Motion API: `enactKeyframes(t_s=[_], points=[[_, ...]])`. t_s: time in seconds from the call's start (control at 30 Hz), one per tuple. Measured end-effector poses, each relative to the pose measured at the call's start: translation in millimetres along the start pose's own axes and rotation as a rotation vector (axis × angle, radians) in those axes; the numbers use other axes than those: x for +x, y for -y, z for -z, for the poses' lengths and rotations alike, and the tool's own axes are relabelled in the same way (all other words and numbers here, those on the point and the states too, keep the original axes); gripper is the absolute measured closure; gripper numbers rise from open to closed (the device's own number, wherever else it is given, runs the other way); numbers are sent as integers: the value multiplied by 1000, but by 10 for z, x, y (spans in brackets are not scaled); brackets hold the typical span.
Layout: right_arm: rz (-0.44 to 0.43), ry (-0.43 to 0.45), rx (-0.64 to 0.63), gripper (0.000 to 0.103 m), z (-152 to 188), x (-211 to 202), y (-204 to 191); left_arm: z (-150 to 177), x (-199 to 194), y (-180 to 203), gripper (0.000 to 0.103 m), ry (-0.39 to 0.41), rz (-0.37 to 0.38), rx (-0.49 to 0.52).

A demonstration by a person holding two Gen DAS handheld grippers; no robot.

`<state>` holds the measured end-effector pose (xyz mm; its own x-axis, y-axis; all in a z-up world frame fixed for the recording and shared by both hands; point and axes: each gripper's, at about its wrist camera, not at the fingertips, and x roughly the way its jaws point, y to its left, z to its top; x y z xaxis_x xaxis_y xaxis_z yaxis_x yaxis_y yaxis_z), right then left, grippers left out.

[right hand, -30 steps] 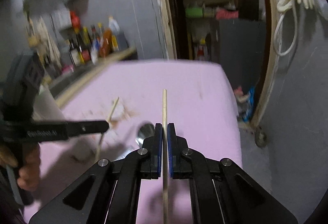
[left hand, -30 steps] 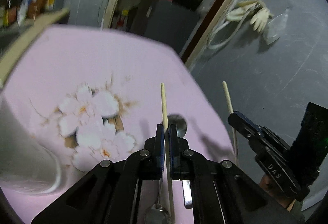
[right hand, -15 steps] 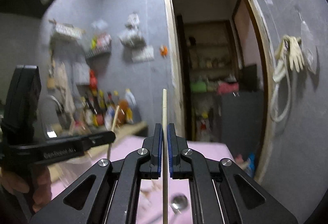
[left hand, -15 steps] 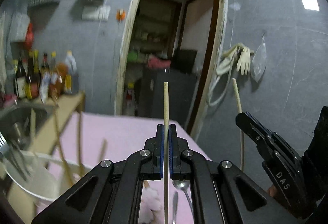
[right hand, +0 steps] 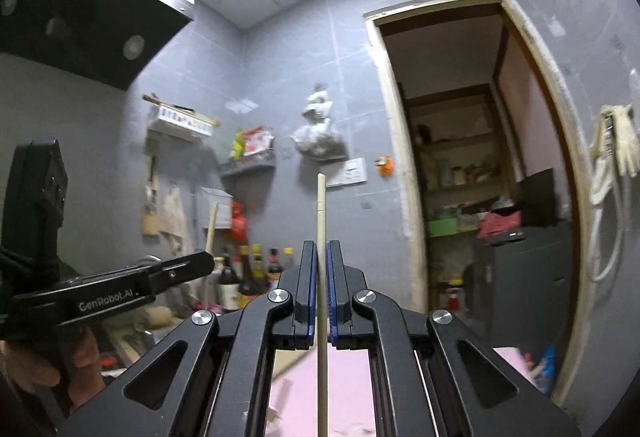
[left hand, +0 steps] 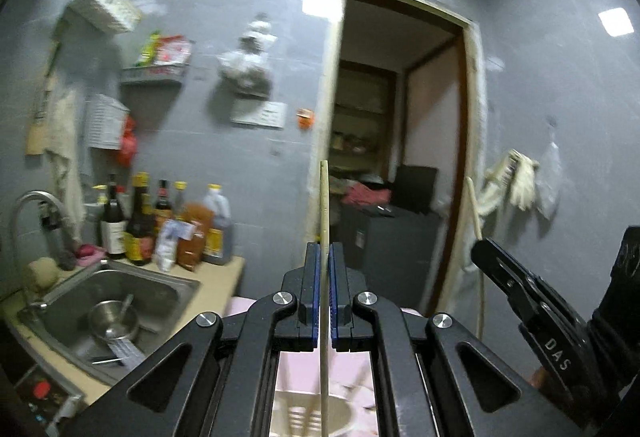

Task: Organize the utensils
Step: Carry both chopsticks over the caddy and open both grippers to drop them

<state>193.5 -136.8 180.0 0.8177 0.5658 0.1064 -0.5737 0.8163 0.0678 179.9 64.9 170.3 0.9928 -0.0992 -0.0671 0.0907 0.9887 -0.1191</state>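
Between the pads of the left gripper (left hand: 323,265) a wooden chopstick (left hand: 324,205) is clamped upright, its long axis vertical at frame centre; directly beneath, a white utensil holder (left hand: 308,413) is seen. A second chopstick (right hand: 321,213) is likewise pinched by the right gripper (right hand: 321,265), farther off.

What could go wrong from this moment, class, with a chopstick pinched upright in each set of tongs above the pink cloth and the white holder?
1. Each chopstick is pinched at one narrow spot by the left tongs and the right tongs, so it may pivot or slip.
2. The white holder sits low, mostly hidden behind the left tongs; aiming may miss it.
3. The two tools are close together and could collide.
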Motion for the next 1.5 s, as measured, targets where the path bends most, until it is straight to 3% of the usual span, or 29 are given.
enactKeyframes(t_s=[0.23,0.5,0.9,1.5], points=[[-111,0,92,100,30,297,-202,-36,-105,-632,101,41,-126,-75],[-87,-9,82,100,237,614,-422,146,-39,-993,101,50,-190,-126],[-57,-65,18,100,598,807,-550,438,146,-1035,101,37,-194,-107],[-40,-210,-40,100,889,715,-501,789,269,-905,101,-127,-150,-85]])
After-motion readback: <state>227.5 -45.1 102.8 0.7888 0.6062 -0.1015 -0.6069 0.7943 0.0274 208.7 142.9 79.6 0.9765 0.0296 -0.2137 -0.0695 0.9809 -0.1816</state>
